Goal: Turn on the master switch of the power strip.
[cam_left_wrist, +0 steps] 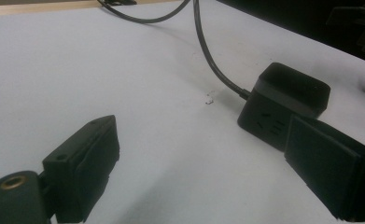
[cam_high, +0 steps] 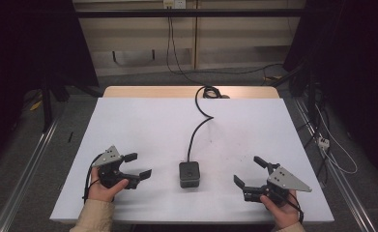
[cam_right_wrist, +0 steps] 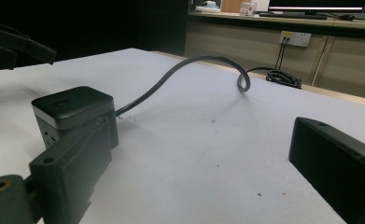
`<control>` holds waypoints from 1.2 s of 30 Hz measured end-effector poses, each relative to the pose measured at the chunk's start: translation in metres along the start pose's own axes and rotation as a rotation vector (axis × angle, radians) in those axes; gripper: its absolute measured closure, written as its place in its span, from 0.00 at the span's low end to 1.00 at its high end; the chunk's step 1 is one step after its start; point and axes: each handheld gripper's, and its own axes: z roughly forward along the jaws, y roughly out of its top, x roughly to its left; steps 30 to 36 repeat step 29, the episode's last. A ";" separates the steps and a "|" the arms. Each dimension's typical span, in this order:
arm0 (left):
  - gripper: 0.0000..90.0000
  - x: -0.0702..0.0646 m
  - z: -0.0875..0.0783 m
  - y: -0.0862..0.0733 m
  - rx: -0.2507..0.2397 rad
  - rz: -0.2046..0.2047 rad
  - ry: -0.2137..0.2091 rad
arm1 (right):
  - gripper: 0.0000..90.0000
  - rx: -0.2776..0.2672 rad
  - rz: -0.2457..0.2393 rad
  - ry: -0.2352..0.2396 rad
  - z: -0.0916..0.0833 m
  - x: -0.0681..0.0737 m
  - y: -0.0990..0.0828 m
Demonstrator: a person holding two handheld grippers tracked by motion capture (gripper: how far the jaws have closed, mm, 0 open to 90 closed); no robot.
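Note:
A black cube power socket (cam_high: 189, 174) stands on the white table (cam_high: 148, 121) near its front edge, and its black cable (cam_high: 195, 133) curls away toward the far edge. My left gripper (cam_high: 139, 165) is held open to the left of the cube, nothing between its fingers. My right gripper (cam_high: 247, 170) is open on the cube's right side, also empty. In the left gripper view the cube (cam_left_wrist: 283, 100) sits just beyond the right jaw of the gripper (cam_left_wrist: 203, 172). In the right gripper view the cube (cam_right_wrist: 73, 114) is behind the left jaw of the gripper (cam_right_wrist: 203, 163).
The cable (cam_right_wrist: 180, 74) loops once and runs off the far edge to a coil (cam_right_wrist: 283, 77). A wall outlet (cam_right_wrist: 296, 38) sits on the panel behind. A tiny white speck (cam_left_wrist: 209, 99) lies beside the cube. Dark stands and floor cables flank the table.

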 end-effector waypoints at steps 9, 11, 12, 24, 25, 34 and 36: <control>0.11 0.006 -0.010 -0.003 -0.008 -0.001 0.033 | 0.06 0.000 -0.001 0.001 0.000 0.000 0.000; 0.11 0.008 -0.012 -0.003 -0.010 -0.007 0.036 | 0.06 -0.001 -0.003 0.001 0.000 0.000 0.000; 0.11 0.009 -0.013 -0.004 -0.012 -0.010 0.038 | 0.06 -0.001 -0.003 0.001 0.000 0.000 0.000; 0.09 0.014 -0.019 -0.007 0.003 -0.011 0.041 | 0.06 0.000 -0.001 0.001 0.000 0.000 0.000; 0.09 0.015 -0.019 -0.008 0.007 -0.010 0.043 | 0.06 0.001 -0.001 0.001 0.000 0.000 0.000; 0.09 0.017 -0.021 -0.009 0.010 -0.011 0.048 | 0.06 0.000 0.000 0.000 0.001 0.000 0.000; 0.09 0.017 -0.021 -0.009 0.010 -0.011 0.048 | 0.06 0.000 0.000 0.000 0.001 0.000 0.000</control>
